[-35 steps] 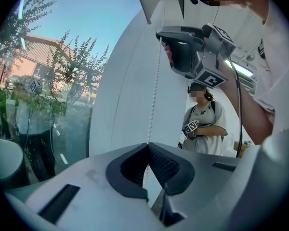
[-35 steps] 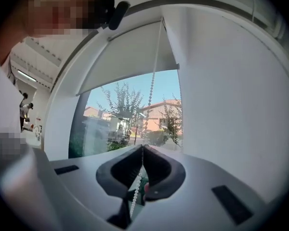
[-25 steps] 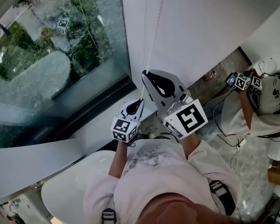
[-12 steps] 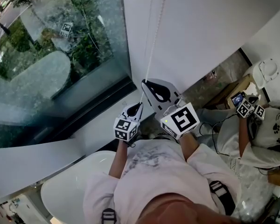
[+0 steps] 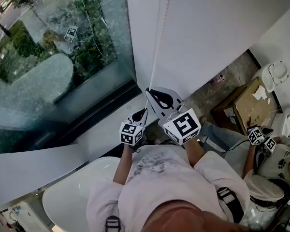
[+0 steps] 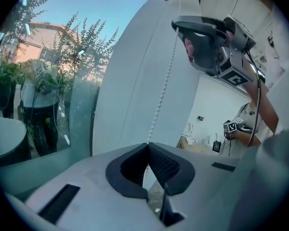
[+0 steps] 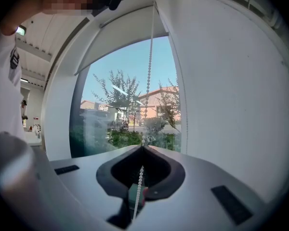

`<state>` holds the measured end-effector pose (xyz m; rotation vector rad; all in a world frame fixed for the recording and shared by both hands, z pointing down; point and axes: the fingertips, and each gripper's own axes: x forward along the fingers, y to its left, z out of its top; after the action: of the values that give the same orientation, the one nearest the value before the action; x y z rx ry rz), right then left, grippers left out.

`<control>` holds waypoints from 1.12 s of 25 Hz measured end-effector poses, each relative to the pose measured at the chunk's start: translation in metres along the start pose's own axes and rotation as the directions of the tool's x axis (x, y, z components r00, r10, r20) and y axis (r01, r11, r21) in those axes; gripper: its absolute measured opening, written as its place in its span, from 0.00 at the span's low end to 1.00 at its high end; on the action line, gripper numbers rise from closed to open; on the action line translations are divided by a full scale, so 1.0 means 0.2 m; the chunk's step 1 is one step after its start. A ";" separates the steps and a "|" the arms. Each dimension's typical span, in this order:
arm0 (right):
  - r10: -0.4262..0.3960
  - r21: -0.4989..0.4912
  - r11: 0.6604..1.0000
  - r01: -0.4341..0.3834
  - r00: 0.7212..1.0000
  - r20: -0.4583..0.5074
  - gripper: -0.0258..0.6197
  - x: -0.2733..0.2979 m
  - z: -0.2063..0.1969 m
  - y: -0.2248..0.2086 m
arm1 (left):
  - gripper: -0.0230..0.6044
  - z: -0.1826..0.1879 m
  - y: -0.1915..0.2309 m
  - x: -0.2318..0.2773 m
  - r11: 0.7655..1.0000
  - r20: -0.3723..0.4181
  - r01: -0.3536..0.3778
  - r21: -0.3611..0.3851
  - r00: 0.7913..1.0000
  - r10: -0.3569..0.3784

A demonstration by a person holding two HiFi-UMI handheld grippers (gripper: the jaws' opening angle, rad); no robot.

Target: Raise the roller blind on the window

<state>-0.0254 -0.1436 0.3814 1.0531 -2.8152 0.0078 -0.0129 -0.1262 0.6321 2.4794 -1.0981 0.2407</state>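
A white bead chain (image 5: pixel 158 30) hangs down the white wall beside the window (image 5: pixel 53 57). In the head view my right gripper (image 5: pixel 148 89) is shut on the bead chain, and my left gripper (image 5: pixel 145 110) is shut on it just below. The left gripper view has the bead chain (image 6: pixel 164 85) running up from my left gripper (image 6: pixel 148 144) to the right gripper's body (image 6: pixel 204 47). Seen from the right gripper view, the bead chain (image 7: pixel 148 71) climbs from my right gripper (image 7: pixel 143 146) to the roller blind (image 7: pixel 118 35), whose lower edge sits high on the window.
The dark window frame (image 5: pixel 99 103) runs along the bottom of the glass. A white rounded surface (image 5: pixel 70 199) lies low at the left. Another person (image 5: pixel 273 161) holding marker cubes sits at the right, near a wooden table (image 5: pixel 253 105).
Both grippers have moved a little downward along the chain, the right one more. The person at the right has shifted lower in the head view.
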 end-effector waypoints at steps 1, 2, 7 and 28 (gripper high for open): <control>-0.003 0.002 1.000 0.003 1.000 -0.008 0.13 0.00 -0.02 0.00 | 0.05 -0.02 0.00 0.01 1.000 -0.009 0.000 -0.002 1.000 0.000; -0.005 0.005 1.000 0.005 1.000 -0.017 0.13 0.00 -0.03 0.00 | 0.05 -0.04 0.01 0.01 1.000 -0.019 0.000 -0.006 1.000 -0.001; -0.004 0.014 1.000 0.004 0.999 -0.034 0.13 0.00 -0.09 0.00 | 0.05 -0.08 0.01 0.02 1.000 -0.038 0.005 -0.010 0.999 -0.005; 0.010 -0.005 1.000 -0.010 1.000 -0.002 0.13 -0.02 -0.10 -0.03 | 0.14 0.63 -0.15 -0.35 0.997 0.196 0.029 0.065 0.980 -0.041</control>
<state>-0.0169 -0.1444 0.4004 1.0371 -2.8168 0.0027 -0.0394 -0.1166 0.4882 2.6200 -1.1387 0.0186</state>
